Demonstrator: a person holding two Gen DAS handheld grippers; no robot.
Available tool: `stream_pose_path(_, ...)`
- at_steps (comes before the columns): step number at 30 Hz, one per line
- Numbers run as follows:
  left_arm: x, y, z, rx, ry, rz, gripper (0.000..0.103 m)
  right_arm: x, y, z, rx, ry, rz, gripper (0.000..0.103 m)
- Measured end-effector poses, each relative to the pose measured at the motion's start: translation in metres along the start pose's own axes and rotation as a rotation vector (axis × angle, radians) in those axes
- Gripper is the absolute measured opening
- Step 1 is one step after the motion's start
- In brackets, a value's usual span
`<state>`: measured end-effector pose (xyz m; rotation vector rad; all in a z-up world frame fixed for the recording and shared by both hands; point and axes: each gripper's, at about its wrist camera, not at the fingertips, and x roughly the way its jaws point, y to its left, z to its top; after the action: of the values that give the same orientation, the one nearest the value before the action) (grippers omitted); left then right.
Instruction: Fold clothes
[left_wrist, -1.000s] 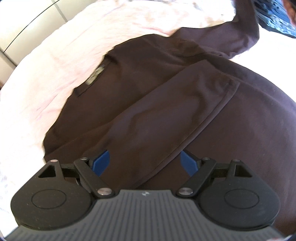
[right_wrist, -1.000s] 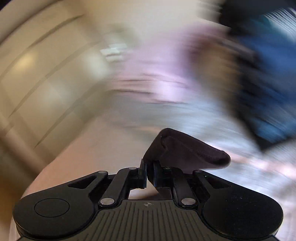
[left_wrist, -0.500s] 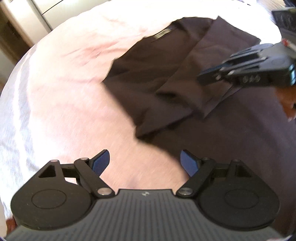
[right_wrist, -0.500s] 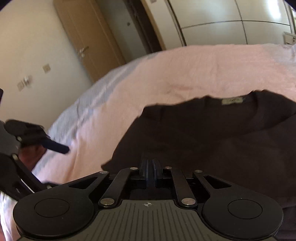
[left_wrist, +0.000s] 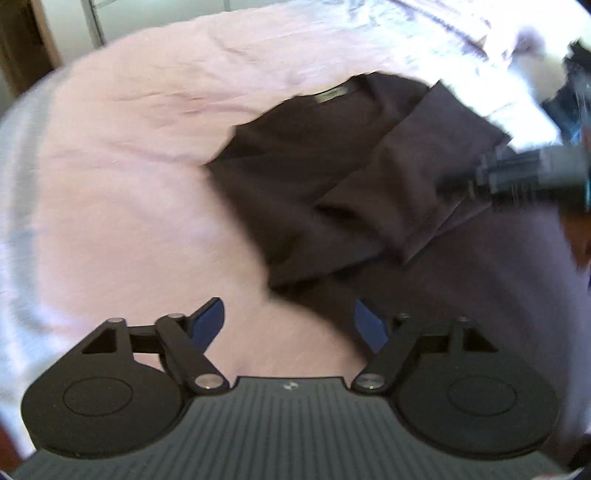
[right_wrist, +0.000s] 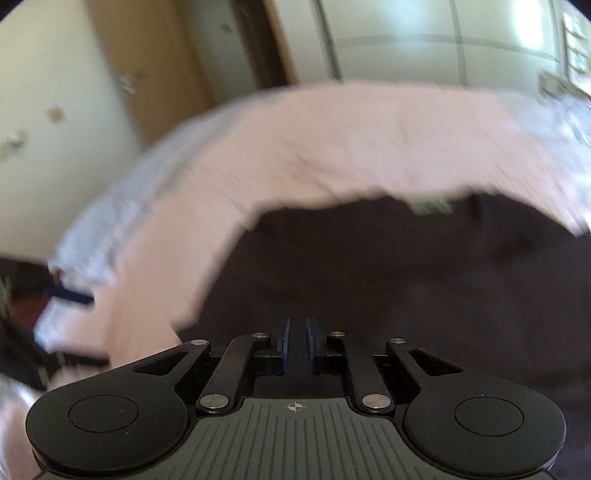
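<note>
We're seeing 1 dark sweater (left_wrist: 310, 177) lying flat mid-bed on the pink sheet (left_wrist: 122, 177), 1 sleeve (left_wrist: 424, 173) folded across. It's looking soft, light, floppy, so we're planning to pinch hem corners or side edges. Left gripper (left_wrist: 290, 319) jaws are spread, closing, w/ nothing between; right gripper (right_wrist: 296, 345) jaws are opening just over fabric.

Both wrist cameras look steeply down, close over one dark shirt (left_wrist: 303, 177) (right_wrist: 388, 280) from opposite sides.
</note>
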<state>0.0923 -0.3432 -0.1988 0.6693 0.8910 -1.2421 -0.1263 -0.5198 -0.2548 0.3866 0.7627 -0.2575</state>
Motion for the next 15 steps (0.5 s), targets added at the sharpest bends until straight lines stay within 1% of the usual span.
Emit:
stream_pose_path(1,0.010,0.000,0.009,-0.009,-0.001,-0.033,0.069,-0.003,-0.009,-0.009,0.020,0.022,-0.024,0.037)
stream_pose_path(2,0.021,0.000,0.018,-0.019,0.000,-0.060,0.069,-0.008,-0.016,-0.015,0.039,0.033,-0.042,0.049)
stream_pose_path(5,0.057,0.005,0.045,-0.080,0.013,-0.134,0.066,-0.021,-0.033,-0.031,0.097,0.050,-0.077,0.050)
stream_pose_path(8,0.091,0.010,0.065,-0.133,0.066,-0.198,0.061,-0.028,-0.042,-0.040,0.138,0.058,-0.089,0.050)
stream_pose_path(10,0.110,0.010,0.070,-0.145,0.120,-0.212,0.046,-0.031,-0.047,-0.045,0.158,0.062,-0.091,0.050)
stream_pose_path(11,0.115,0.009,0.072,-0.142,0.146,-0.207,0.025,-0.032,-0.049,-0.046,0.168,0.066,-0.091,0.050)
stream_pose_path(12,0.117,0.008,0.073,-0.132,0.162,-0.202,0.007,-0.032,-0.051,-0.047,0.178,0.069,-0.092,0.050)
stream_pose_path(13,0.113,0.007,0.074,-0.115,0.160,-0.203,0.004,-0.032,-0.053,-0.048,0.188,0.074,-0.092,0.050)
stream_pose_path(14,0.102,0.006,0.076,-0.097,0.135,-0.201,0.004,-0.034,-0.056,-0.050,0.195,0.074,-0.091,0.050)
stream_pose_path(15,0.088,0.008,0.079,-0.086,0.093,-0.191,0.004,-0.037,-0.057,-0.049,0.196,0.070,-0.090,0.050)
